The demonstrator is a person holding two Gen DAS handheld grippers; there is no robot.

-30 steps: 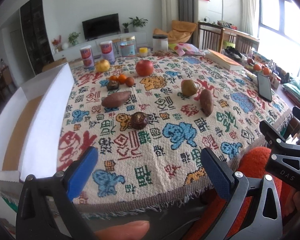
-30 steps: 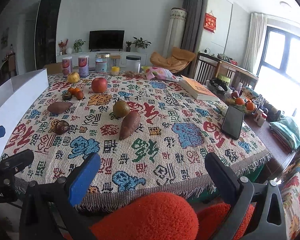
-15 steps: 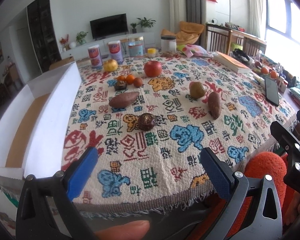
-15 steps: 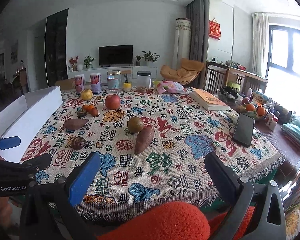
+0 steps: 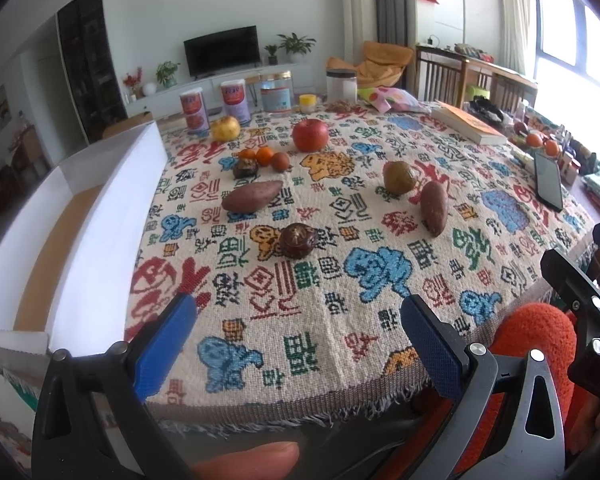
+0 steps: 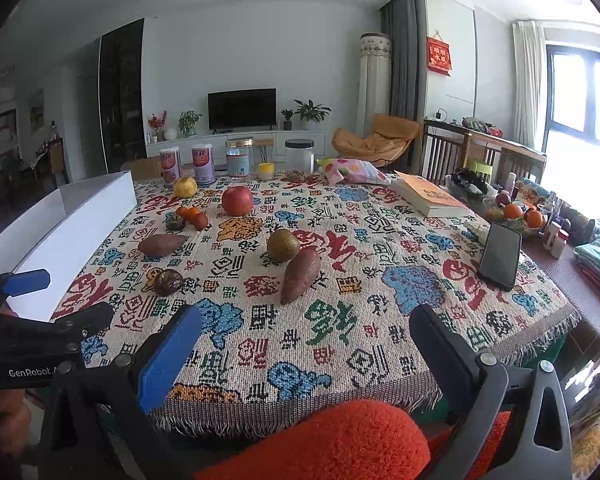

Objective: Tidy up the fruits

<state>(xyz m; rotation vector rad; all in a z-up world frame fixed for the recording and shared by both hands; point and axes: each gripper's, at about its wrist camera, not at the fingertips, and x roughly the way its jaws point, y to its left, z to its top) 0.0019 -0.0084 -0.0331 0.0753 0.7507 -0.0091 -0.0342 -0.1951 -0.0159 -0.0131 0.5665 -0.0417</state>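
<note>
A living room with a television on the far wall frames a desk [image 5: 380, 292] under a patterned woven cloth.

In the left wrist view, your left gripper [image 5: 296, 344] sits low at the bottom of the frame, fingers wide apart and empty. The fruit lies up-frame of them: a dark round fruit [image 5: 298, 241] nearest, almost dead centre, then a sweet potato [image 5: 252, 196] with its long axis running left to right. A white box [image 5: 100, 216] fills the left side, its brown floor bare as far as you can see.

In the right wrist view, your right gripper [image 6: 304, 354] is likewise spread and empty at the bottom. Above it, near centre, a second sweet potato [image 6: 300, 276] points up-frame and slightly right, touching a green-brown fruit [image 6: 283, 245]. The box [image 6: 80, 232] is at left, so your left hand looks better placed to load it.
</note>
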